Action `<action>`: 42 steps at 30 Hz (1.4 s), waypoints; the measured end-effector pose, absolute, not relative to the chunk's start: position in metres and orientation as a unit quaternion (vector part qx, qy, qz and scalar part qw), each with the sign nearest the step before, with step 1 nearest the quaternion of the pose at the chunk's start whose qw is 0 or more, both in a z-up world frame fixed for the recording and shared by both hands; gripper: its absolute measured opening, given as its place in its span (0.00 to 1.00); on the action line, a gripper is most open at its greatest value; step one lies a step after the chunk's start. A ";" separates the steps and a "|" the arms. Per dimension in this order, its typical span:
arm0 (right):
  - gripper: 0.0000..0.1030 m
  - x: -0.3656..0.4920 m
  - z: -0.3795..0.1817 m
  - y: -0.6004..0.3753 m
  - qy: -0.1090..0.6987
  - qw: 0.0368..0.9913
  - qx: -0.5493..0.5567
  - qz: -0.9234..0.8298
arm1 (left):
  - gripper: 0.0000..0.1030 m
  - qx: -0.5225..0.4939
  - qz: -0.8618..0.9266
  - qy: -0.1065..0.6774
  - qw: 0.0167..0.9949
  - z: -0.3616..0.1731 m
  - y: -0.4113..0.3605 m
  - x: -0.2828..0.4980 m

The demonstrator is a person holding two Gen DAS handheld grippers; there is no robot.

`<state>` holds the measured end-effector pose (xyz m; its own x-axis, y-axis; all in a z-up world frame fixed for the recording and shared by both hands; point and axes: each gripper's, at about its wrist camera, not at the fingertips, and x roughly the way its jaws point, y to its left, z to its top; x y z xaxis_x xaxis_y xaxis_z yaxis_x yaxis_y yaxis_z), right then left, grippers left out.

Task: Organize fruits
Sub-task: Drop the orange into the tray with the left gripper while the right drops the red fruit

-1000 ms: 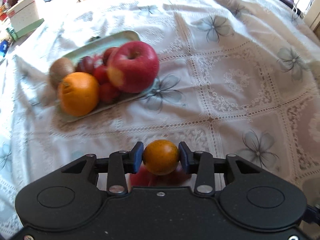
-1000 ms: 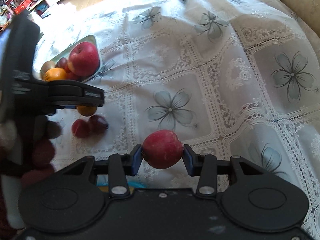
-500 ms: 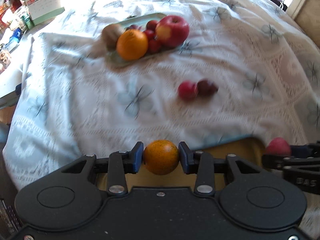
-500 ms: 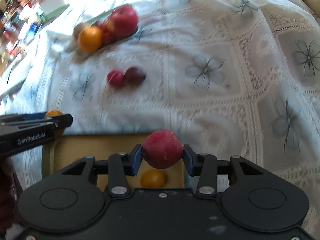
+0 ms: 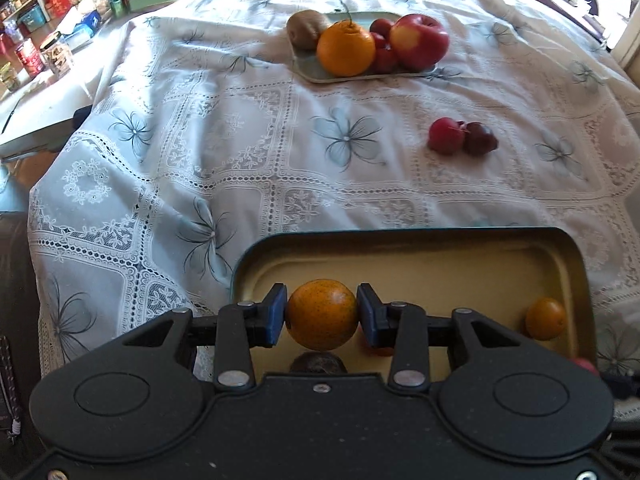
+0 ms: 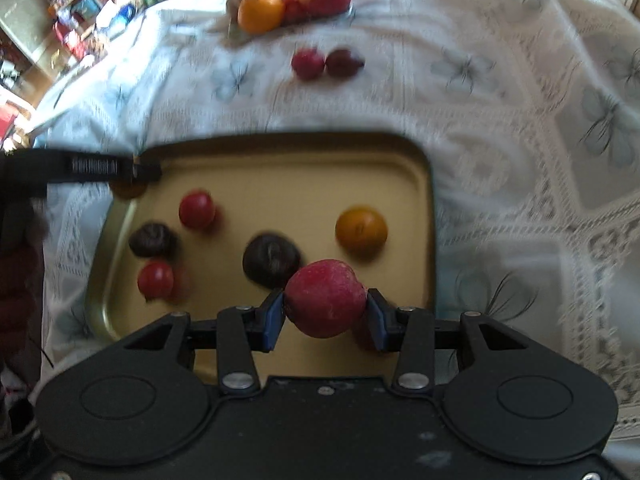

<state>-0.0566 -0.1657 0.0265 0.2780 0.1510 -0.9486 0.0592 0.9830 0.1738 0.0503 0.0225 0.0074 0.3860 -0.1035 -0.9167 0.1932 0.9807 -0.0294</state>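
Note:
My left gripper (image 5: 322, 314) is shut on a small orange (image 5: 322, 314), held over the near left part of a yellow tray (image 5: 420, 258). My right gripper (image 6: 325, 299) is shut on a red plum (image 6: 325, 298), held over the same yellow tray (image 6: 280, 168), which holds a small orange (image 6: 361, 230), two dark fruits (image 6: 272, 260) and two small red fruits (image 6: 196, 210). The left gripper also shows in the right wrist view (image 6: 120, 168) at the tray's far left corner. Two red plums (image 5: 462, 136) lie loose on the cloth.
A pale green plate (image 5: 316, 74) at the far side holds a large orange (image 5: 346, 49), a red apple (image 5: 420, 42), a kiwi (image 5: 306, 32) and small red fruits. Boxes and cans (image 5: 44, 52) stand beyond the left edge of the white lace tablecloth (image 5: 240, 128).
Both grippers have drawn back from the far plate to above the yellow tray, each still holding its fruit. The tray's contents have come into the right wrist view.

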 end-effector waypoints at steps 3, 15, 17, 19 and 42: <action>0.43 -0.056 0.020 -0.163 0.602 0.793 0.085 0.027 | 0.46 0.044 -0.086 0.556 0.826 0.000 0.020 0.057; 0.43 -0.053 0.010 -0.158 0.597 0.800 0.062 0.013 | 0.46 0.050 -0.084 0.572 0.814 -0.011 0.016 0.054; 0.43 -0.054 0.011 -0.157 0.597 0.800 0.060 0.015 | 0.46 0.050 -0.083 0.573 0.814 -0.012 0.016 0.054; 0.43 -0.054 0.011 -0.157 0.597 0.800 0.059 0.018 | 0.46 0.052 -0.081 0.573 0.814 -0.014 0.015 0.054; 0.44 -0.052 0.018 -0.159 0.593 0.802 0.063 0.015 | 0.47 0.051 -0.107 0.594 0.796 -0.008 0.014 0.045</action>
<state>-0.0518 -0.1591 0.0177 0.2960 0.0999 -0.9499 0.0506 0.9915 0.1200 0.0452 0.0142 -0.0080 0.2712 -0.1093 -0.9563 0.2305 0.9720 -0.0457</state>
